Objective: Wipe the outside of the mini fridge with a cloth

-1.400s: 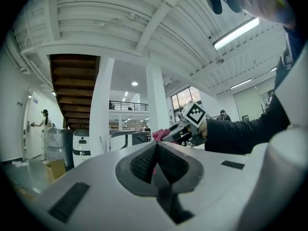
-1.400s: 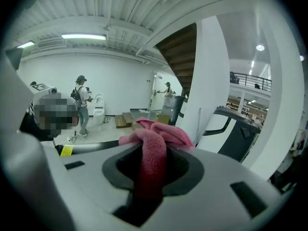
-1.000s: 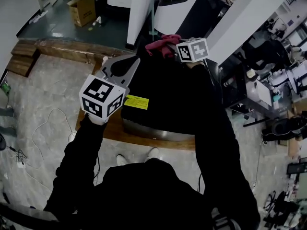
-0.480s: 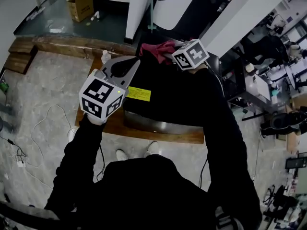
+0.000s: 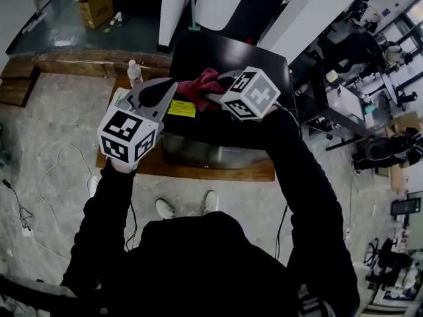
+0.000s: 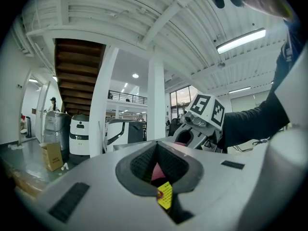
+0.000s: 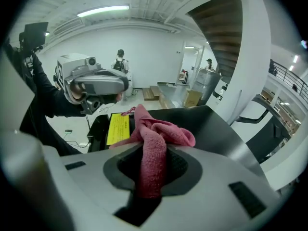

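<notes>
The left claw [image 6: 156, 170] hovers at the left edge of the black box-shaped mini fridge [image 5: 228, 55], clenched on nothing, probably held aside so the wiping hand has room; just right of it a yellow rectangular label [image 5: 181, 108] lies on the fridge's top; beside the label, toward the near-left corner, the pink terry cloth [image 7: 153, 143] sits bunched on that top; the right claw [image 5: 218, 92] grasps it by a fold and holds it against the panel, apparently mid-stroke; the side panels presumably wait.
</notes>
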`<state>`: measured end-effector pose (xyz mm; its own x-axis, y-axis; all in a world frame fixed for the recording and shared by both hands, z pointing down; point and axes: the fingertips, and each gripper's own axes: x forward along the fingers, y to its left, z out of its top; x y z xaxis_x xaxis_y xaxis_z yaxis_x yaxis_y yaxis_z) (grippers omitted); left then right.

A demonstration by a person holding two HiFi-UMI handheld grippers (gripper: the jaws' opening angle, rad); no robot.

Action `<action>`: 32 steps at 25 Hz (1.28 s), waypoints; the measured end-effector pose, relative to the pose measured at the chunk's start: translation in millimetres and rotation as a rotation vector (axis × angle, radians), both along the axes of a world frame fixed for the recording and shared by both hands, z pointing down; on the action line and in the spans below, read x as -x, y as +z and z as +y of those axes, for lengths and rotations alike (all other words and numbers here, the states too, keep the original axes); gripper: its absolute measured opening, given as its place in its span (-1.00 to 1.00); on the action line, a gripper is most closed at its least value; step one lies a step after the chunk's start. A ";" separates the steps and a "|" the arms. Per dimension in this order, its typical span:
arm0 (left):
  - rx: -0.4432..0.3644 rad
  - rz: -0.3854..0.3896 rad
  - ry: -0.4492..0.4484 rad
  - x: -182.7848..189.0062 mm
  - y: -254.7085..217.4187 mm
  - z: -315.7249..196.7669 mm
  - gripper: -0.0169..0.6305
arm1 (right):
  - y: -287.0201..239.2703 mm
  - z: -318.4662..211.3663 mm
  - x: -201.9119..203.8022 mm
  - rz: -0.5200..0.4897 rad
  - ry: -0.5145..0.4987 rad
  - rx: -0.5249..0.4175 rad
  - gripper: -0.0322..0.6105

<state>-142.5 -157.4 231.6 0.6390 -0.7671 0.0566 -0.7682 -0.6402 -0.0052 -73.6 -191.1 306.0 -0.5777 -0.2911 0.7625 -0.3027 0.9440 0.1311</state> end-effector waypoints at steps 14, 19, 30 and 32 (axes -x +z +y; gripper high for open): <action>-0.118 0.008 -0.065 -108.9 -54.5 57.7 -0.93 | -76.3 100.3 -95.9 -0.463 -0.097 -0.062 -0.61; -0.177 0.066 -0.075 -204.7 -65.3 82.3 -0.93 | -111.7 108.3 -217.0 -0.688 0.002 -0.242 -0.60; -0.215 0.175 0.011 -416.6 -12.2 132.7 -0.93 | -26.6 125.9 -420.7 -1.074 0.173 -0.311 -0.60; -0.195 0.177 0.005 -436.4 2.0 134.0 -0.93 | 2.7 120.0 -434.1 -1.092 0.217 -0.244 -0.60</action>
<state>293.9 -23.4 233.6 0.6296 -0.7495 -0.2044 -0.7650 -0.6440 0.0053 360.5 -71.1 308.6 -0.8172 -0.5377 -0.2076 -0.5219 0.8431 -0.1294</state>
